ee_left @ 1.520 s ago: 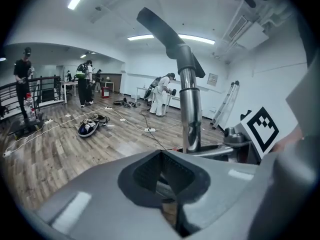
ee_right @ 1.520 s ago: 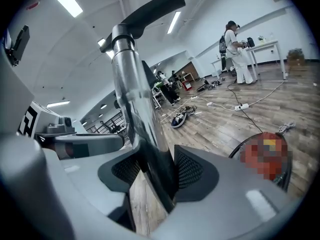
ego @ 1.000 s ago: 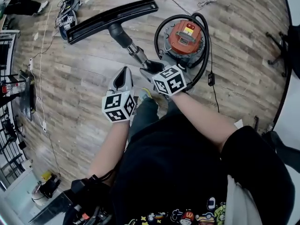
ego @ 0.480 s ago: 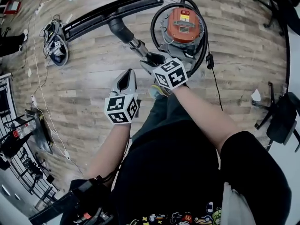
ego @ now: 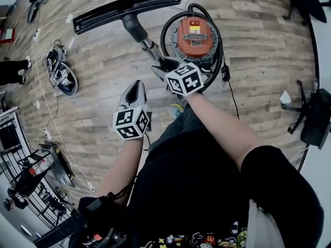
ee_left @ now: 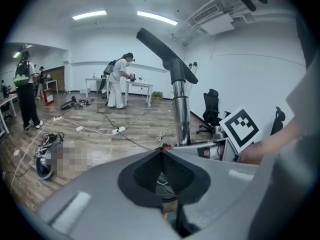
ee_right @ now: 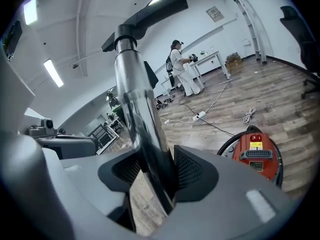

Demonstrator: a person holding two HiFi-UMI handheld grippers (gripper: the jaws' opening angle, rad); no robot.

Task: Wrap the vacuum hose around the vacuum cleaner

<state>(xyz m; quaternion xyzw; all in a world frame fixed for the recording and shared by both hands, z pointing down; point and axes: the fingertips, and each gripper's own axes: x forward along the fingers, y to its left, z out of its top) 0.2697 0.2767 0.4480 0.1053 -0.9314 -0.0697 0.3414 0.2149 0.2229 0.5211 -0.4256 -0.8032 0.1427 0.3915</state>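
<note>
Head view, grippers: two, one marker cube on each. The left gripper [ego: 135,85] hangs free over the wood floor [ego: 93,81]. The right gripper [ego: 164,67] sits at its 2 o'clock.
Head view, vacuum cleaner: one orange vacuum cleaner [ego: 194,35] stands on the floor at 1 o'clock of the right gripper. One black hose [ego: 221,32] is looped around it.
Head view, wand: one metal wand [ego: 149,46] runs toward 11 o'clock and ends in one black floor nozzle [ego: 126,6].
Left gripper view, jaws: pressed together with nothing between them. The wand stands upright at 1 o'clock.
Left gripper view, background: one person in white [ee_left: 119,81] stands at a table [ee_left: 137,86] at 11 o'clock. One office chair [ee_left: 211,111] is at 2 o'clock.
Right gripper view, jaws: clamped on the wand, one pad on each side.
Right gripper view, surroundings: the vacuum cleaner is at 4 o'clock, ringed by the hose.
</note>
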